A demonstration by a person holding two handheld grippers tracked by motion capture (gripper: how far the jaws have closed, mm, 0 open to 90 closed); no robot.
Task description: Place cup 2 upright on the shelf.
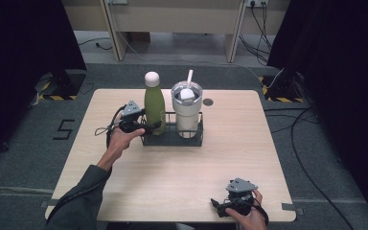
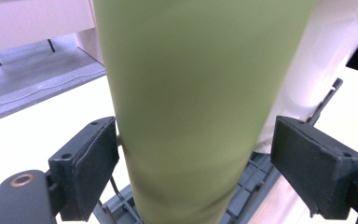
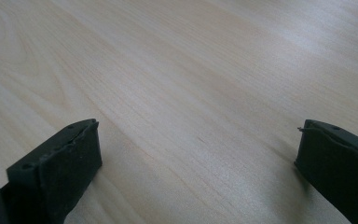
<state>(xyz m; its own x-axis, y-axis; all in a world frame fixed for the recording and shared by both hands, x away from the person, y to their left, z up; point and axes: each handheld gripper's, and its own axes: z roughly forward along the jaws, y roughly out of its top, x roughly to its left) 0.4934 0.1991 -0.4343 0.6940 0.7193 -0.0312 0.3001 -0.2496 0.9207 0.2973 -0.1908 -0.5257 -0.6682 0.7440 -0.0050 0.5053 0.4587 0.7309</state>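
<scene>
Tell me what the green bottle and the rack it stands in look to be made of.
Green bottle: probably coated metal, with a matte, even, seamless surface; painted plastic is possible. Rack: dark grey with thin wire rails; in the left gripper view its slotted base looks like moulded plastic.

I log a white tumbler (image 1: pixel 187 113) with a clear lid and a white straw (image 1: pixel 189 77), standing upright in the right-hand part of a dark wire rack (image 1: pixel 172 140) at the middle of the light wood table (image 1: pixel 230 148). A small dark round grommet (image 1: pixel 208 102) sits in the tabletop just right of the tumbler. On the grey floor I note black cables (image 1: pixel 299 143), yellow-black hazard tape (image 1: pixel 52 97) and a "5" marking (image 1: pixel 63 129).
</scene>
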